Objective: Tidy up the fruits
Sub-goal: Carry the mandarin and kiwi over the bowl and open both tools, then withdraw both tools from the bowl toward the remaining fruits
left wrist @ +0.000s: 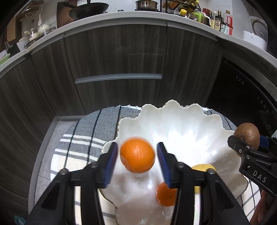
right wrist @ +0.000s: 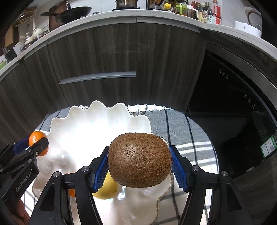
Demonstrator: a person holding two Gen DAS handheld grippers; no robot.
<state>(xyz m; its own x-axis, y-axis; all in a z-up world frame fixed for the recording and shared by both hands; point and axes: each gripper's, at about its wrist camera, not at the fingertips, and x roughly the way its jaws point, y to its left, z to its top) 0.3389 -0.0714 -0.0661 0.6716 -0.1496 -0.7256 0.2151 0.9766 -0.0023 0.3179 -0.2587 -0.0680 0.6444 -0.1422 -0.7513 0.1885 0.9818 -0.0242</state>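
Note:
A white scalloped bowl [left wrist: 181,121] stands on a striped cloth. My left gripper [left wrist: 137,156] is open over the bowl; a blurred orange [left wrist: 137,154] is between its blue pads [left wrist: 110,164] without touching them, in the air above the bowl floor. A second orange [left wrist: 165,194] and a yellow fruit [left wrist: 202,167] lie in the bowl. My right gripper [right wrist: 139,163] is shut on a brown kiwi [right wrist: 139,160] and holds it over the bowl's right rim [right wrist: 138,119]. The kiwi also shows in the left wrist view [left wrist: 247,134]. The left gripper's orange shows in the right wrist view [right wrist: 37,136].
The grey, white and black striped cloth [left wrist: 83,138] covers a round table. Dark wood cabinets [left wrist: 117,55] stand close behind, with a black appliance [right wrist: 233,103] at the right. The counter above holds a wok [left wrist: 88,9], a pot and several bottles [left wrist: 218,20].

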